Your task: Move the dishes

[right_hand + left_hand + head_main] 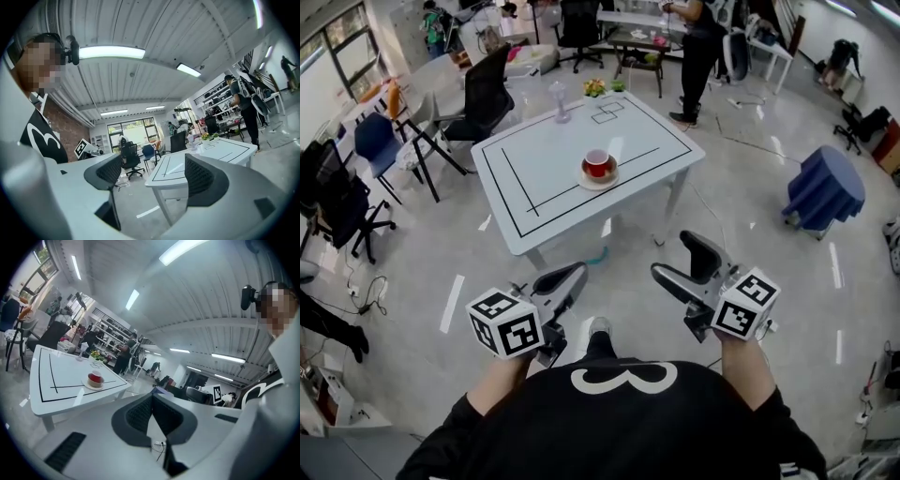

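Note:
A red cup (598, 164) stands on a pale saucer (598, 181) near the right side of a white table (544, 159) marked with black lines. The left gripper view shows the same cup (95, 377) on that table (42, 399), well ahead of the jaws. Both grippers hang in front of the person, short of the table's near edge and away from the cup. My left gripper (574, 277) (152, 398) is shut with its pads together and nothing in them. The jaws of my right gripper (677, 258) (154, 172) stand wide apart and empty, pointing at the table's corner (171, 180).
A clear glass vase (560, 101) and small flowers (594, 87) stand at the table's far edge. Black office chairs (483, 94) crowd the left side. A blue draped stool (825, 187) sits to the right. A person (701, 47) stands behind the table.

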The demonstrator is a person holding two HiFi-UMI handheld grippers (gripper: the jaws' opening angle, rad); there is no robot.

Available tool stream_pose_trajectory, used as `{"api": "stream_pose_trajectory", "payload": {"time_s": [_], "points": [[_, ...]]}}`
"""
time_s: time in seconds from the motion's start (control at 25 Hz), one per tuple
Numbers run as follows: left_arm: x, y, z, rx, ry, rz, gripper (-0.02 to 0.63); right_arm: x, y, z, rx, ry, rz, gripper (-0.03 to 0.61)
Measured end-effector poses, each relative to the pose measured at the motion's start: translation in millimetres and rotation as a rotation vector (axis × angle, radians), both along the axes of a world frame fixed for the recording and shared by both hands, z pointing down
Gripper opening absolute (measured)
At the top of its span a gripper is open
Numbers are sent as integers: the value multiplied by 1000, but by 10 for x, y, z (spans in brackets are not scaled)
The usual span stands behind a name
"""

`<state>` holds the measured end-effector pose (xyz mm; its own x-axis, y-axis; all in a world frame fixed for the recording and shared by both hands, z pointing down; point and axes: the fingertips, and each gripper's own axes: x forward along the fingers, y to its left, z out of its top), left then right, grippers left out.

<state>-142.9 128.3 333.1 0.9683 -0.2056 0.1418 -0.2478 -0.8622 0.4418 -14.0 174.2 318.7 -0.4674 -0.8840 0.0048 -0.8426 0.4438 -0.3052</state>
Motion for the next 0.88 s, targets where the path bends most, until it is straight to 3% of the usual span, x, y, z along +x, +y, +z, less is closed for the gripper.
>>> {"api": "stream_pose_trajectory", "payload": {"time_s": [0.32,0.88], "points": [[491,-1055,34,-37,-10,50,3,385,-1033,93,-62,-41,41,403],[826,-2496,181,-74,-17,32,3,653,-2448,254,-116,-48,19,399]]}}
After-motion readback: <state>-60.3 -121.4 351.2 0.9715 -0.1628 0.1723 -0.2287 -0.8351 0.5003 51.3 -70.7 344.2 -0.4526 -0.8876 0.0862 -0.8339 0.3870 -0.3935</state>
